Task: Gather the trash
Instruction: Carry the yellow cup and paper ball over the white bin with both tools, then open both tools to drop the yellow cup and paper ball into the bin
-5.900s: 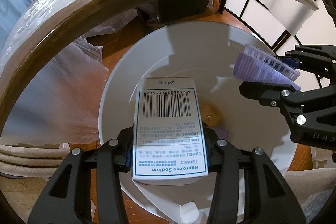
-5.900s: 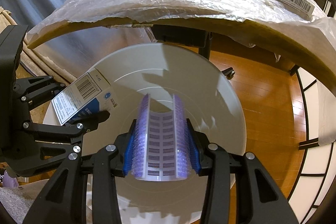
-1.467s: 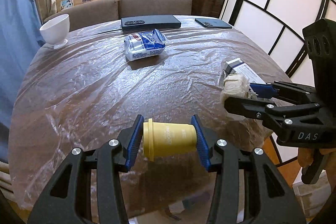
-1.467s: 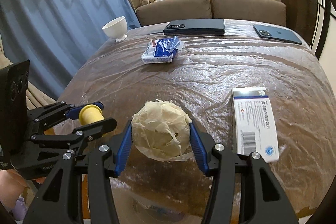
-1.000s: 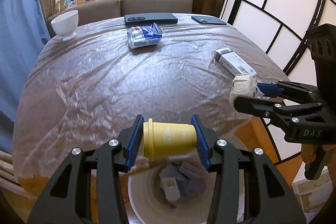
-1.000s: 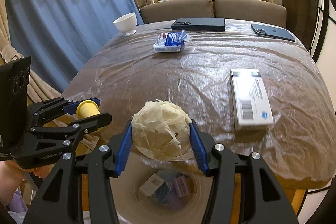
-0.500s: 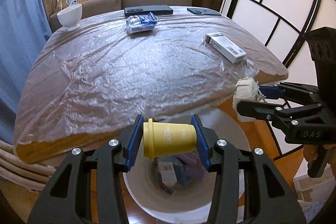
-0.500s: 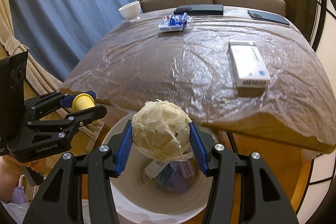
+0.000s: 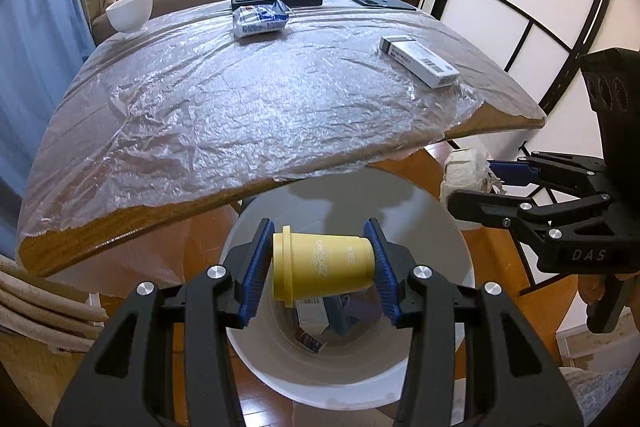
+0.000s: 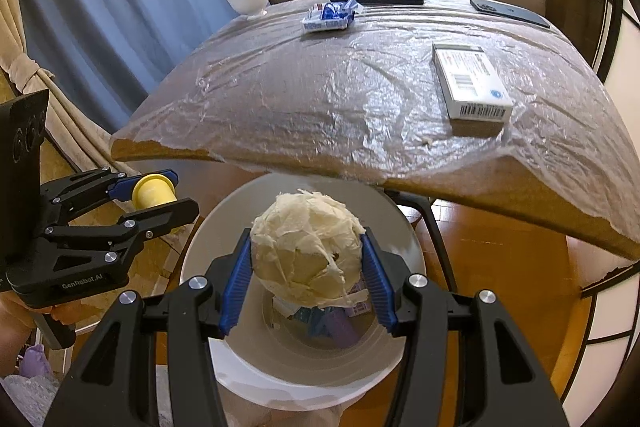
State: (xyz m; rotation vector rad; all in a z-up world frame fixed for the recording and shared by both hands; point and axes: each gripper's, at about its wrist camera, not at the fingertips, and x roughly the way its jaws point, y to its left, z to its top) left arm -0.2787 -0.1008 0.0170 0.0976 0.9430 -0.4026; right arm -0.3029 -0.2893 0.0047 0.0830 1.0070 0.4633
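Left tongs (image 9: 323, 269) pinching yellow cup (image 9: 322, 265), right tongs (image 10: 306, 265) pinching paper wad (image 10: 306, 253); bin (image 9: 448, 227) contents half hidden (boxes, unclear).

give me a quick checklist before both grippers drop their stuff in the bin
1. Left gripper shut on the yellow cup: ok.
2. Right gripper shut on the paper wad: ok.
3. Cup over the mouth of the white bin: ok, the opening shows directly behind it.
4. Paper wad over the bin: ok in the right wrist view; in the left view it seems near the rim, so the margin is uncertain.
5. Room in the bin: ok, boxes lie only at the bottom.
6. Grippers clear of each other: ok, apart in both views.
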